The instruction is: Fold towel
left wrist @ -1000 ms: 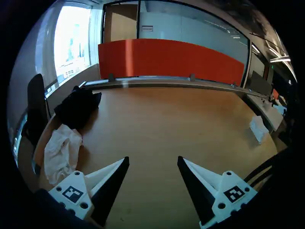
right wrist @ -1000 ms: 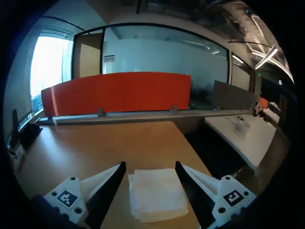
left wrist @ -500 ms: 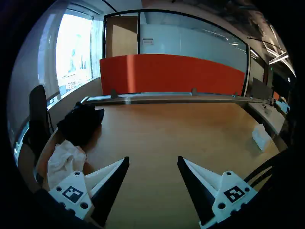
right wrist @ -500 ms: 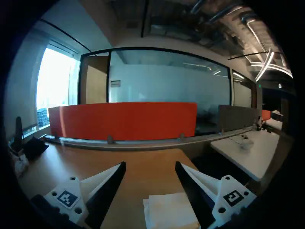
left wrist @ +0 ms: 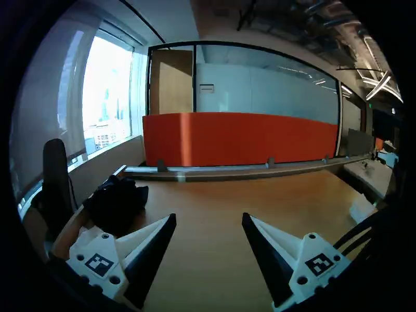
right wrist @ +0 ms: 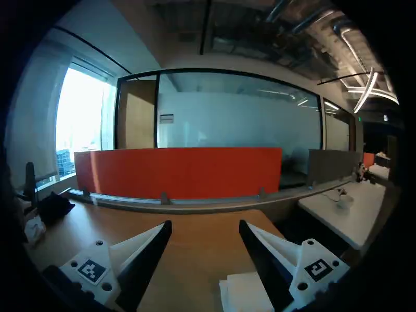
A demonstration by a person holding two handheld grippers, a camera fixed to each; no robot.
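Lying neatly folded, the white towel [right wrist: 243, 292] sits beside right tongs [right wrist: 204, 223], spread apart like left tongs [left wrist: 208, 215].

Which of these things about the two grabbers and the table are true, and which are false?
1. The right gripper is open and holds nothing. True.
2. The long divider panel behind the wooden table is blue. False: it is orange.
3. The folded white towel lies flat on the wooden table. True.
4. The left gripper is shut on the black cloth bundle. False: its fingers are apart with nothing between them, and the bundle lies on the table off to its left.
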